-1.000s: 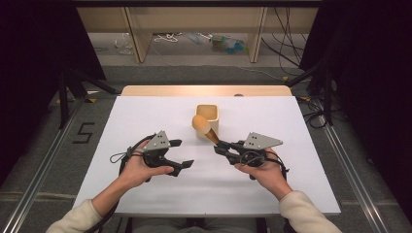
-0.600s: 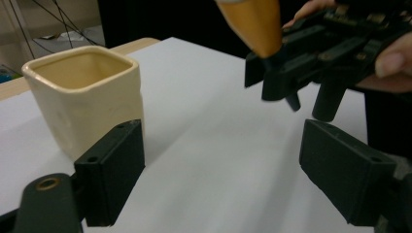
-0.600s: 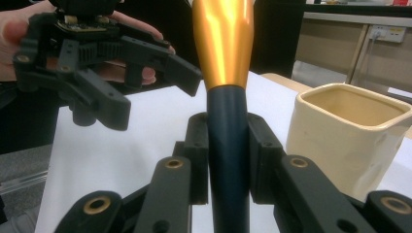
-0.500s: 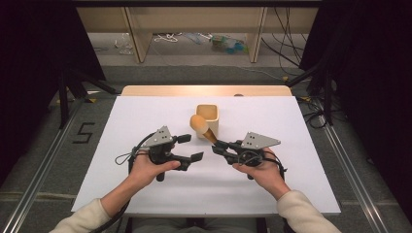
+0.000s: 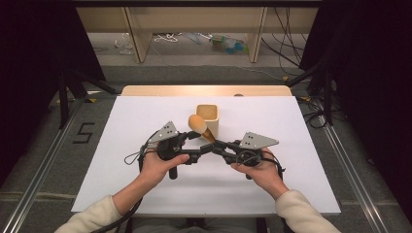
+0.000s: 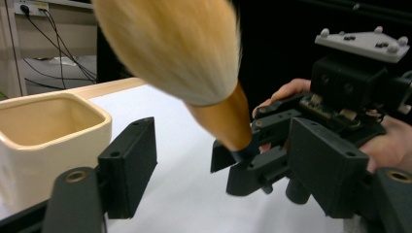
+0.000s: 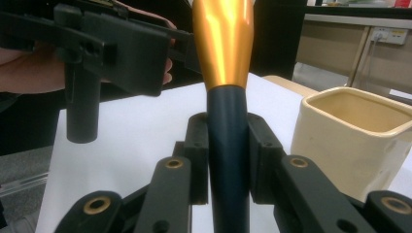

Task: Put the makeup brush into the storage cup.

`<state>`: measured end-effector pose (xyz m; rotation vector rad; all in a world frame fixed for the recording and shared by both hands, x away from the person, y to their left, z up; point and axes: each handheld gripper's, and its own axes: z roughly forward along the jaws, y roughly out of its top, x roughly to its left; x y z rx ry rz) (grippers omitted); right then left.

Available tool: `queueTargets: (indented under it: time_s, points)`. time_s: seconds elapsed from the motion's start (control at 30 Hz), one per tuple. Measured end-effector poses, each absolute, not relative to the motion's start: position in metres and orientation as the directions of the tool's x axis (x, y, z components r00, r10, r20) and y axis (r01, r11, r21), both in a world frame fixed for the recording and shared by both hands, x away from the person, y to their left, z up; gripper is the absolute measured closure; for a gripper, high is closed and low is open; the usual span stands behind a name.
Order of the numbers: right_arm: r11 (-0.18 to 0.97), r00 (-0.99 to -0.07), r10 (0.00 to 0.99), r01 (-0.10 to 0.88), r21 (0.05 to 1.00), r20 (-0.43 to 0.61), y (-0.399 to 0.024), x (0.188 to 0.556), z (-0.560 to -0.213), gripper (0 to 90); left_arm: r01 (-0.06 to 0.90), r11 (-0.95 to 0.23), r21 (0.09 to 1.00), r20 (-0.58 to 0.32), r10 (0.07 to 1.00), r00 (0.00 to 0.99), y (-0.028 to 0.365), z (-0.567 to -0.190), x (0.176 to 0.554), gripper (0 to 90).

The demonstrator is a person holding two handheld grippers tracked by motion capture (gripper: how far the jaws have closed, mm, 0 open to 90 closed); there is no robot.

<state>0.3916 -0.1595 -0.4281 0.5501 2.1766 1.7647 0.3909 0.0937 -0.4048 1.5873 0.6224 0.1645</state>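
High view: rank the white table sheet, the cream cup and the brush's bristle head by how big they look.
1. White table sheet, largest by far.
2. Cream cup.
3. Brush's bristle head, a little smaller than the cup; it is held higher, nearer the camera, so this gap is unsure.

This looks like a laboratory or a recording room, not a home. The bench (image 5: 145,194) is covered with a plain white sheet, and black curtains (image 5: 369,73) hang at both sides. Metal rails (image 5: 34,194) run along the grey floor, where a number five (image 5: 83,132) is marked. Behind stands wooden shelving (image 5: 141,34), with loose cables (image 5: 286,39) and a wall socket (image 6: 29,7).
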Motion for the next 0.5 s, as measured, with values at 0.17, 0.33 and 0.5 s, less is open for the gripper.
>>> queueTargets:
  time_s: [0.17, 0.33, 0.5]
  points:
    - [0.178, -0.886, 0.464, 0.112, 0.978, 0.017, -0.1589, 0.3917, -0.4282, 74.9, 0.294, 0.029, 0.955, -0.271, 0.480, 0.834, 0.0887, -0.4040, 0.3910, 31.7]
    - [0.171, -0.889, 0.458, 0.108, 0.979, 0.018, -0.1581, 0.3920, -0.4284, 74.9, 0.293, 0.045, 0.955, -0.277, 0.490, 0.827, 0.0880, -0.4041, 0.3918, 37.9]
    - [0.177, -0.887, 0.461, 0.108, 0.978, 0.015, -0.1580, 0.3920, -0.4284, 74.9, 0.301, 0.062, 0.952, -0.292, 0.492, 0.820, 0.0875, -0.4047, 0.3918, 44.4]
